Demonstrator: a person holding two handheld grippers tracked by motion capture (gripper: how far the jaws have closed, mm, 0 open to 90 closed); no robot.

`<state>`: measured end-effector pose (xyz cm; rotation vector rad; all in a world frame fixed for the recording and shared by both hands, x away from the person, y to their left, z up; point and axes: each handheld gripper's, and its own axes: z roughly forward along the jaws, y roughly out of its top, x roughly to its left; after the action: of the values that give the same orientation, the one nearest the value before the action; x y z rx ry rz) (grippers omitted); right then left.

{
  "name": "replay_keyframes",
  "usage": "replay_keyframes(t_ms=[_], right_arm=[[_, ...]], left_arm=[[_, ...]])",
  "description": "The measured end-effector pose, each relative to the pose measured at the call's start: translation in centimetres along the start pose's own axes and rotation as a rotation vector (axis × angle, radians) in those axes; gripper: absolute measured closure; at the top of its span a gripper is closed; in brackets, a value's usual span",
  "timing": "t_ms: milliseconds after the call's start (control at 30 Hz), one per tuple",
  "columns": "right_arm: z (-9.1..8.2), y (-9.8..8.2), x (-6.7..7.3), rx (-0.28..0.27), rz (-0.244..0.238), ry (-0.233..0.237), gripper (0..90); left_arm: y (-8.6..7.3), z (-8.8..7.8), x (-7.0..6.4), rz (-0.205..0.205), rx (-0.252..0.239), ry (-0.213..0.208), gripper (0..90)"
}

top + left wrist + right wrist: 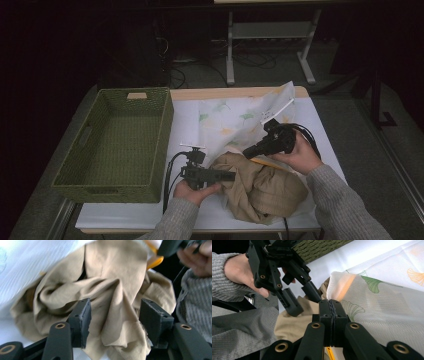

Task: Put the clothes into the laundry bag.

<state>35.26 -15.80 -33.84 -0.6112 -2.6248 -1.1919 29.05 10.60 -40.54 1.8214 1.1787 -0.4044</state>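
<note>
A crumpled tan cloth (pixel 265 190) lies at the table's front, its far end under the mouth of a white mesh bag (pixel 235 122) printed with green and orange leaves. My left gripper (pixel 229 176) points right at the cloth. In the left gripper view its jaws stand apart around a fold of the cloth (pixel 112 277), and the pads (pixel 83 315) do not press it. My right gripper (pixel 248 151) is shut on the bag's edge (pixel 342 285), just above the cloth (pixel 292 325). The left gripper (pixel 305 302) hovers open close beside it.
A green woven basket (pixel 162 140) stands on the left half of the table, with nothing in it. An orange zip edge (pixel 265 162) of the bag shows by the cloth. The white table cover (pixel 145 215) lies bare in front of the basket. Table legs and cables stand beyond the far edge.
</note>
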Motion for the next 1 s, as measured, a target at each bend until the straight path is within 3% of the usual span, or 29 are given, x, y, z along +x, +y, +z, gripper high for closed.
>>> replay_keyframes(t_ms=[200, 267, 300, 400, 467, 600, 733, 833, 900, 1000], right_arm=[[0.3, 0.1, 0.0, 0.002, -0.003, 0.004, 88.6], [0.7, 0.2, 0.1, 0.011, -0.008, 0.008, 88.6], [0.9, 0.3, 0.1, 0.014, -0.012, 0.007, 88.6], [1.2, 0.4, 0.3, 0.019, -0.018, 0.011, 88.6], [1.1, 0.4, 0.4, 0.018, -0.02, 0.015, 88.6], [0.7, 0.3, 0.5, 0.011, -0.024, 0.013, 88.6], [0.1, 0.2, 0.5, -0.009, -0.021, 0.015, 88.6], [-0.4, 0.2, 0.6, -0.036, -0.014, 0.017, 88.7], [-0.6, 0.2, 0.7, -0.043, -0.02, 0.016, 88.6], [-0.6, 0.0, 0.6, -0.033, -0.015, 0.015, 88.6]], left_arm=[[-0.2, 0.8, 0.2, 0.006, 0.062, 0.023, 41.1], [-0.1, 1.2, 0.0, 0.048, 0.07, 0.04, 50.8], [0.0, 1.6, -0.2, 0.065, 0.083, 0.034, 60.1], [0.2, 2.8, -0.5, 0.077, 0.111, 0.013, 79.6], [0.4, 3.3, -0.8, 0.089, 0.109, 0.005, 86.7], [1.3, 3.5, -1.4, 0.086, 0.078, -0.014, 88.3], [2.5, 2.9, -1.3, 0.06, 0.005, -0.038, 88.6], [3.1, 2.6, -0.3, 0.017, -0.073, 0.002, 88.6], [3.0, 3.0, 0.4, -0.002, -0.067, 0.016, 88.3], [2.5, 3.4, 0.4, 0.004, -0.051, -0.001, 85.6]])
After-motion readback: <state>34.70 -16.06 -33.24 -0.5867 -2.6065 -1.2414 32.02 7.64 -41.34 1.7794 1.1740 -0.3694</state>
